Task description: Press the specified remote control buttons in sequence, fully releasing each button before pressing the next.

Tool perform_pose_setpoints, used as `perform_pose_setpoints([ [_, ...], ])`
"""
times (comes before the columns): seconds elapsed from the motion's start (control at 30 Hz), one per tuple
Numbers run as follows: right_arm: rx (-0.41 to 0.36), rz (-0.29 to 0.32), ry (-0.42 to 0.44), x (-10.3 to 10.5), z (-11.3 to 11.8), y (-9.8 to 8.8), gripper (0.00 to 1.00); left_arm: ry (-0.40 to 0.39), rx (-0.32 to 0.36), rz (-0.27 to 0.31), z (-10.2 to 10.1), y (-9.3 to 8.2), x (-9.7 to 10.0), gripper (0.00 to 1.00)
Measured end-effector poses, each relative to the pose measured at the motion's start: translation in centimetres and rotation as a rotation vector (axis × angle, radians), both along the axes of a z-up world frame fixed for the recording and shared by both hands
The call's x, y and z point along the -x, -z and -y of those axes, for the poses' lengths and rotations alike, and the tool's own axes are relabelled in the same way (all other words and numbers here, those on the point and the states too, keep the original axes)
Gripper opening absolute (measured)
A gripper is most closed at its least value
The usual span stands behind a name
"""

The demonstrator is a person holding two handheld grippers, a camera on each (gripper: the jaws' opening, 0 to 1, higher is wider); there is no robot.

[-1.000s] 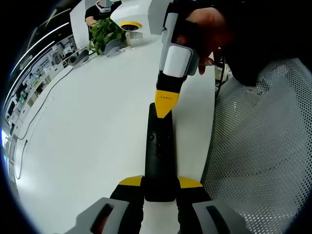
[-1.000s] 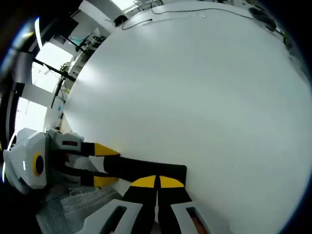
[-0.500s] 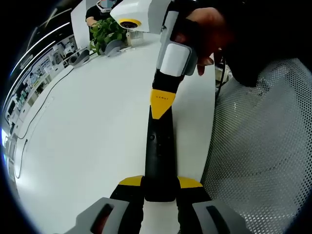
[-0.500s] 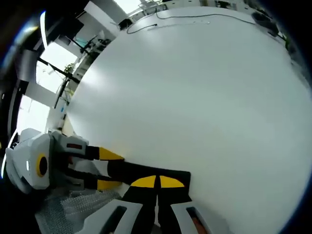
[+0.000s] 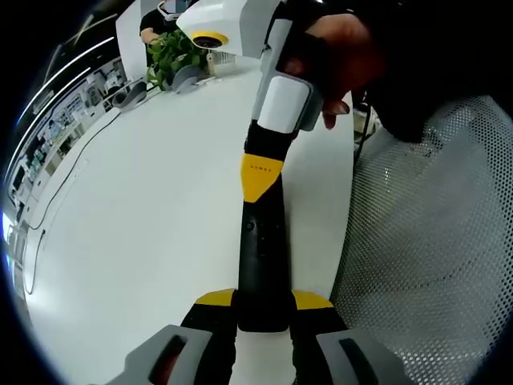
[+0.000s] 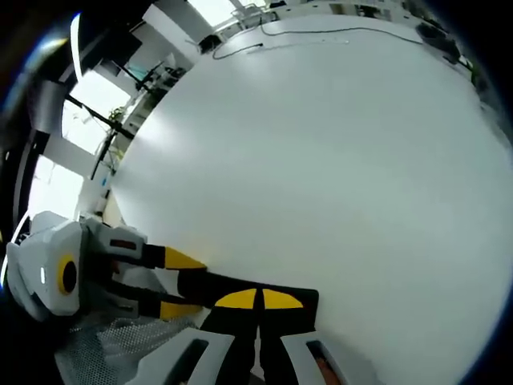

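The left gripper (image 5: 263, 309) has its yellow-tipped fingers clamped on the near end of the long black remote control (image 5: 261, 257), which lies on the white tabletop (image 5: 144, 200) and runs straight ahead between them. Further along, the right gripper (image 5: 260, 186), fingers pinched together into one point, has slid up toward the remote's far end over the last second. Looks like it's lining up on another button, not pressing yet.
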State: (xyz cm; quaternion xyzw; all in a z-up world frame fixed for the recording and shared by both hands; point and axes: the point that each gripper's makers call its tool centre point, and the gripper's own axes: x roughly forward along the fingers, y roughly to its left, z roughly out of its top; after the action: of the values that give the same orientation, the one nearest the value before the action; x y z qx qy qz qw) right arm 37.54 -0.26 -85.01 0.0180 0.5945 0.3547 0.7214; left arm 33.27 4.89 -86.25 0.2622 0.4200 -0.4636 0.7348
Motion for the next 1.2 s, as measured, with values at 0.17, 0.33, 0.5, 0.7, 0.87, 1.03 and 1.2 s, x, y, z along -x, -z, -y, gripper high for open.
perform_pose_setpoints([
  [0.17,0.007,-0.002,-0.003,0.06,0.07,0.1,0.0,0.003,-0.003,0.0,-0.01,0.01,-0.01,0.25],
  [0.33,0.017,0.011,-0.015,0.01,0.04,0.23,0.0,0.004,-0.004,-0.003,0.01,0.01,-0.03,0.25],
  [0.5,0.042,0.04,-0.028,-0.03,-0.11,0.31,0.0,0.006,-0.004,-0.003,0.02,0.01,-0.06,0.25],
  [0.7,0.071,0.082,-0.073,-0.1,-0.14,0.43,0.0,0.005,-0.004,-0.004,0.04,0.0,-0.07,0.25],
  [0.87,0.106,0.097,-0.093,-0.12,-0.24,0.48,0.0,0.002,-0.004,-0.004,0.05,-0.01,-0.08,0.25],
  [1.03,0.105,0.1,-0.091,-0.13,-0.11,0.41,0.0,-0.001,-0.003,-0.001,0.06,-0.02,-0.07,0.25],
  [1.2,0.111,0.095,-0.091,-0.06,-0.13,0.33,0.0,-0.001,-0.002,0.001,0.04,-0.02,-0.05,0.25],
])
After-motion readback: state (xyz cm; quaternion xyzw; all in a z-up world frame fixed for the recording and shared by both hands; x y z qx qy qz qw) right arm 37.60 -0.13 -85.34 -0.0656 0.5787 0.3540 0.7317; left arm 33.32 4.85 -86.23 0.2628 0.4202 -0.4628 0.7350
